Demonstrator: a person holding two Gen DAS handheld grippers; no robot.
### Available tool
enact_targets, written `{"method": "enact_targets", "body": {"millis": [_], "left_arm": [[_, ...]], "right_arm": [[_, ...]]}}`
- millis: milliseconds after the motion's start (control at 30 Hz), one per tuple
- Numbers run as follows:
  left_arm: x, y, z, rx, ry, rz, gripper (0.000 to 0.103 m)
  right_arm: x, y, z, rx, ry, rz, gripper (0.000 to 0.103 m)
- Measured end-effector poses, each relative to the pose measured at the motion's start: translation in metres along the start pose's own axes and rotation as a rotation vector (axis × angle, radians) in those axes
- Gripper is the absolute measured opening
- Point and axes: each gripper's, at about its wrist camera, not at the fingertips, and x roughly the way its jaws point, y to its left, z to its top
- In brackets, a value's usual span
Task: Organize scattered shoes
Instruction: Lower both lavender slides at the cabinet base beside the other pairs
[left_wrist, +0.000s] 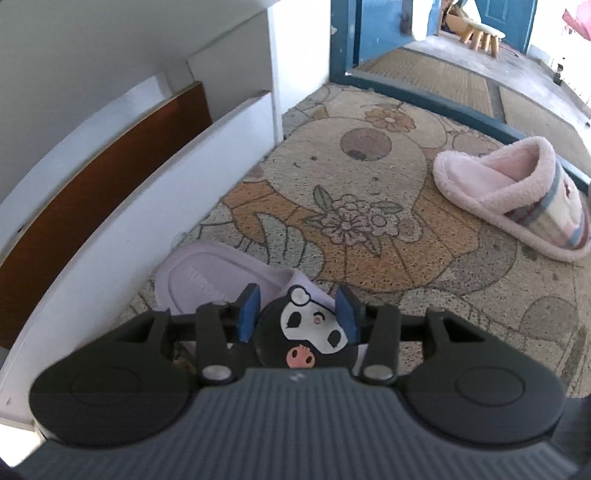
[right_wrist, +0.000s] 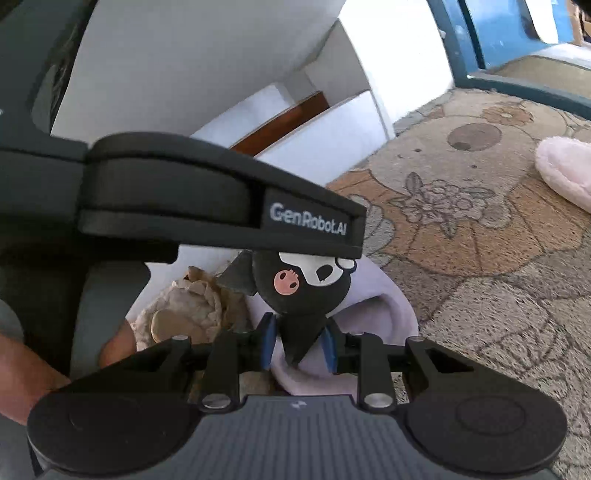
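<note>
One brand name is legible. "GenRobot.AI" is printed in pale letters on the dark side panel of my left gripper's body (right_wrist: 221, 195), which crosses the upper part of the right wrist view. The insole of the lilac slipper (left_wrist: 207, 284) carries raised lettering, seen upside down in the left wrist view; I cannot read it. A small pale logo mark sits on my ribbed grey housing in both views; it holds no letters.

white rack (left_wrist: 155, 206) left, mat (left_wrist: 406, 280) open right
</note>
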Motion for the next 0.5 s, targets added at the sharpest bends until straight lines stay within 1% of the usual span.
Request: {"method": "enact_targets", "body": {"millis": [133, 167, 200, 233, 367, 433, 500], "left_arm": [[-0.002, 0.005, 0.002, -0.040, 0.016, -0.001, 0.047], [-0.002, 0.008, 0.002, -0.058, 0.021, -0.007, 0.048], [-0.002, 0.009, 0.002, -0.067, 0.023, -0.008, 0.050], [-0.001, 0.008, 0.002, -0.070, 0.025, -0.006, 0.051], [0.002, 0.001, 0.002, -0.046, 0.023, 0.022, 0.052], [0.000, -0.002, 0.001, -0.039, 0.019, 0.046, 0.056], [0.001, -0.003, 0.002, -0.039, 0.016, 0.068, 0.065]], "right_arm": [[0.001, 0.001, 0.001, -0.009, 0.002, 0.012, 0.031], [0.000, 0.001, 0.000, -0.013, 0.003, 0.016, 0.032], [-0.002, 0.000, 0.000, -0.010, 0.003, 0.018, 0.036], [-0.005, -0.002, 0.000, -0.001, -0.003, 0.016, 0.040], [-0.016, -0.006, 0.002, 0.010, -0.023, 0.014, 0.042], [-0.022, -0.006, 0.001, 0.006, -0.027, 0.014, 0.043], [-0.026, -0.007, -0.002, 0.005, -0.026, 0.013, 0.043]]}}
